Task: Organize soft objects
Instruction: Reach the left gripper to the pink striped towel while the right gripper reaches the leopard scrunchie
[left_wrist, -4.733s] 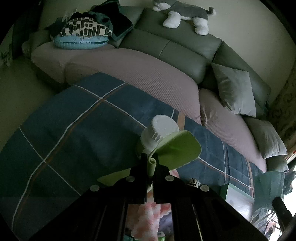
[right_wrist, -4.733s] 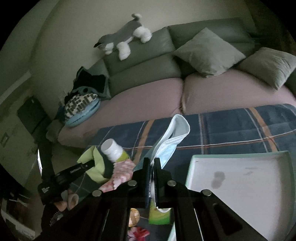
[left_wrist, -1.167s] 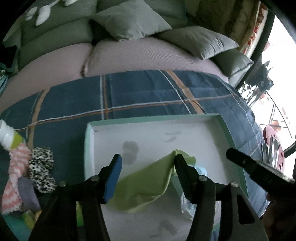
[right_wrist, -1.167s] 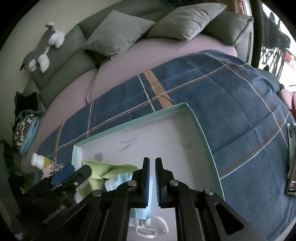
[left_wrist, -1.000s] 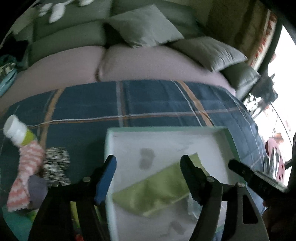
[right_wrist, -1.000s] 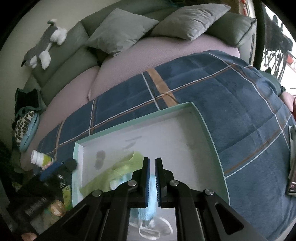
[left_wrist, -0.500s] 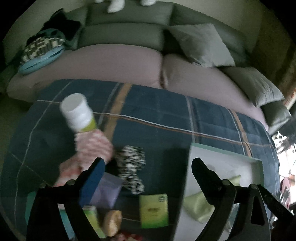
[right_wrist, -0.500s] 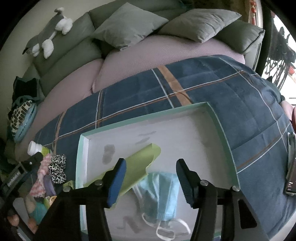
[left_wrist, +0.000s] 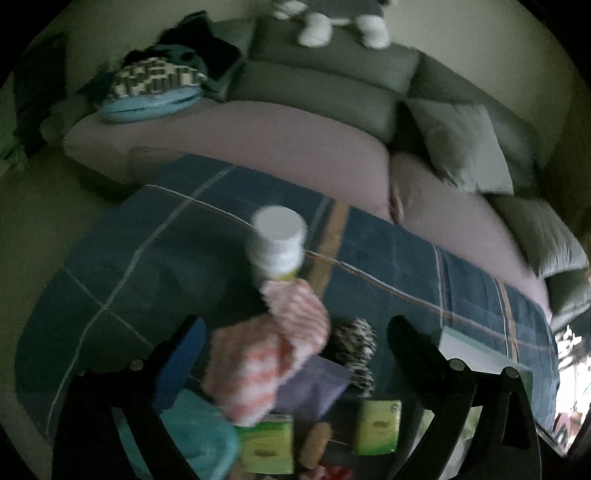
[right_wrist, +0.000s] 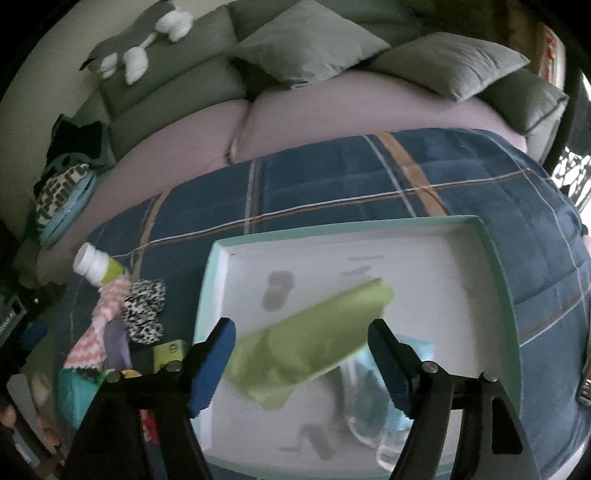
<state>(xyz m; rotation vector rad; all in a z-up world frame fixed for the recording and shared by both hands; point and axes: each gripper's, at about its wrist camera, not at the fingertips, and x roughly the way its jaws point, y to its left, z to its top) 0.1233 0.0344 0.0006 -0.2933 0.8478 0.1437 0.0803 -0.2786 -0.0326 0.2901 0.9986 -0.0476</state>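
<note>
Both my grippers wide apart, pointing steeply down, nothing pinched.

My left gripper (left_wrist: 291, 354) is angled down with its jaws spread to the limit, having just been opening, and no pad presses on anything. My right gripper (right_wrist: 301, 350) tilts down too, its jaws just been opening from a tight close; the blue pad on one finger (right_wrist: 212, 363) and the dark one opposite stand clear, gripping nothing.

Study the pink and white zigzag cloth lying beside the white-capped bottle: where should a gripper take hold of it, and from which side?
Probably the bunched middle fold of the pink and white cloth, from above. It lies in a soft raised heap against the bottle, and the open left gripper already straddles it.
</note>
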